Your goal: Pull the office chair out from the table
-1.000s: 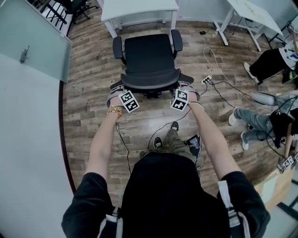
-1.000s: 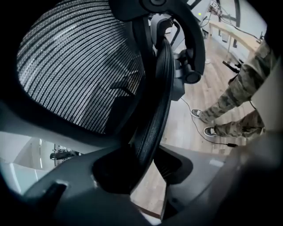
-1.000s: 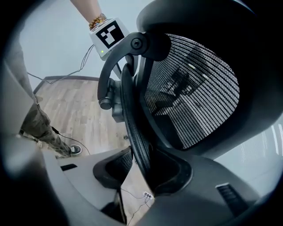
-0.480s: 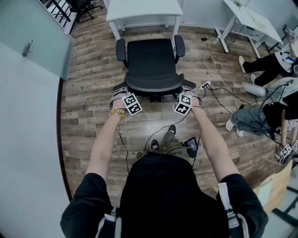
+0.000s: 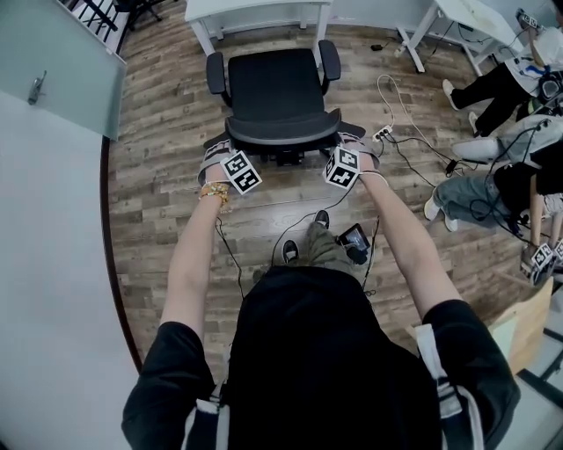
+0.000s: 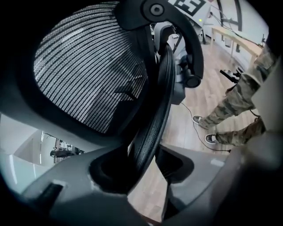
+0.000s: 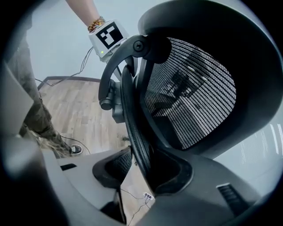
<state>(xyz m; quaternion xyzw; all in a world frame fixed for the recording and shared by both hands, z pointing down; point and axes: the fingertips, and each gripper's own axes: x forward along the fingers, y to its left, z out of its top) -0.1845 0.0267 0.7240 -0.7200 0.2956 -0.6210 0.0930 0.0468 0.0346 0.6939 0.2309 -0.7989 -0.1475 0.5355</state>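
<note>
The black office chair [image 5: 273, 83] stands on the wood floor, its seat clear of the white table [image 5: 255, 10] beyond it. My left gripper [image 5: 222, 156] is at the left end of the mesh backrest [image 5: 283, 132], and my right gripper [image 5: 350, 148] is at the right end. In the left gripper view the backrest rim [image 6: 152, 128] runs between the jaws of the left gripper [image 6: 146, 170], which are opening, with floor showing beside the rim. The right gripper view shows the same rim [image 7: 135, 132] between the opening jaws of the right gripper [image 7: 141, 170].
Cables and a power strip [image 5: 384, 134] lie on the floor right of the chair. People [image 5: 493, 88] sit at the far right by another white desk [image 5: 440, 22]. A grey partition [image 5: 53, 61] runs along the left. My feet [image 5: 303, 242] stand behind the chair.
The head view has drifted, so chair and table sit higher in the picture. Both grippers stay at the ends of the backrest. The people at the right have shifted.
</note>
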